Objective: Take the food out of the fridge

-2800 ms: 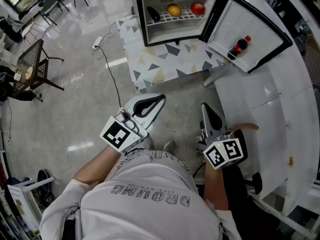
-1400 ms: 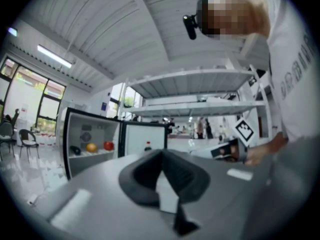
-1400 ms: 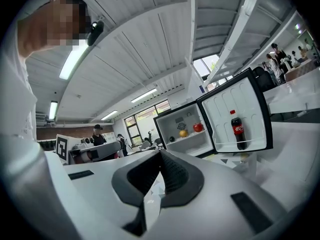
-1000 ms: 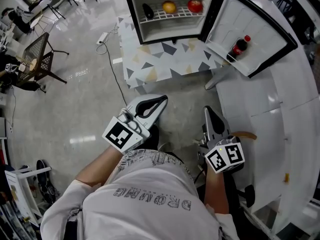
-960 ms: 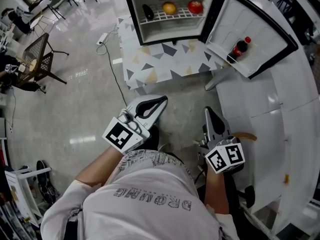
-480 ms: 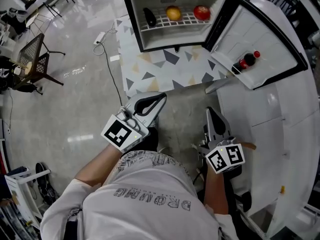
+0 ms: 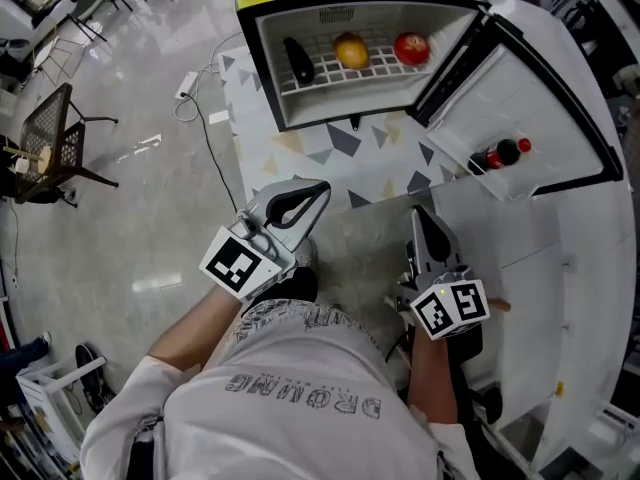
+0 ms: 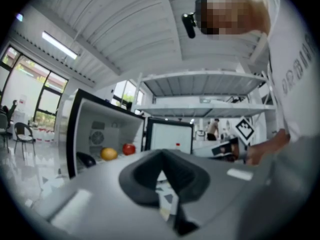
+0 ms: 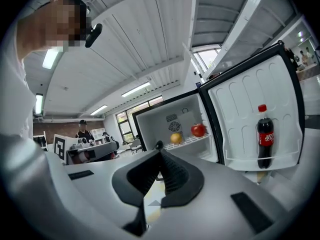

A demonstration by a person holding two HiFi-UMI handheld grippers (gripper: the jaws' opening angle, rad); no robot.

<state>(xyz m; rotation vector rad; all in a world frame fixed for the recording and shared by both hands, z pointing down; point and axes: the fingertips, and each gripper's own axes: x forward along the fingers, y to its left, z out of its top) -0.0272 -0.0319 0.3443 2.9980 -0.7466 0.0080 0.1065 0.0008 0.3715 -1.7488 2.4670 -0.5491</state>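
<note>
Head view, open fridge [image 7: 330, 98] on patterned table [image 7: 330, 155], glossy floor [image 7: 130, 198]

fridge [image 7: 345, 103]: front open, shelf [image 7: 385, 63] reachable
door [image 7: 520, 88]: swung wide at right, flanks approach
table [image 7: 300, 153]: patterned top juts out before the opening

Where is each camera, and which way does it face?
Head view: on the head, steeply down at the open white fridge; shows white printed shirt, left gripper, right gripper.
Left gripper view: rides that gripper, faces the fridge; shows its shut jaws.
Right gripper view: same, from the right; shut jaws.
All share the round red apple.
</note>
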